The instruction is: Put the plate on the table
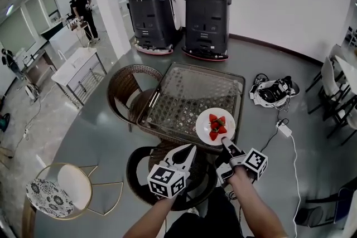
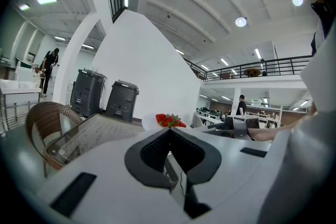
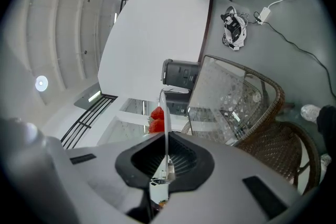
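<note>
A white plate (image 1: pixel 215 126) with several strawberries (image 1: pixel 217 127) sits over the near right corner of the glass-topped wicker table (image 1: pixel 184 92). I cannot tell whether it rests on the glass. My right gripper (image 1: pixel 225 142) is shut on the plate's near rim. In the right gripper view the plate (image 3: pixel 164 113) stands edge-on between the jaws of the right gripper (image 3: pixel 166 136). My left gripper (image 1: pixel 190 149) hovers just left of the plate, near the table's front edge, shut and holding nothing. In the left gripper view the left gripper (image 2: pixel 169 131) points at the plate (image 2: pixel 157 122).
A wicker chair (image 1: pixel 124 86) stands at the table's left and another (image 1: pixel 146 171) sits under my grippers. Two dark machines (image 1: pixel 153 17) (image 1: pixel 207 17) stand by the far wall. A gold-framed stool (image 1: pixel 56 193) is at lower left. Cables and a headset (image 1: pixel 273 92) lie on the floor to the right.
</note>
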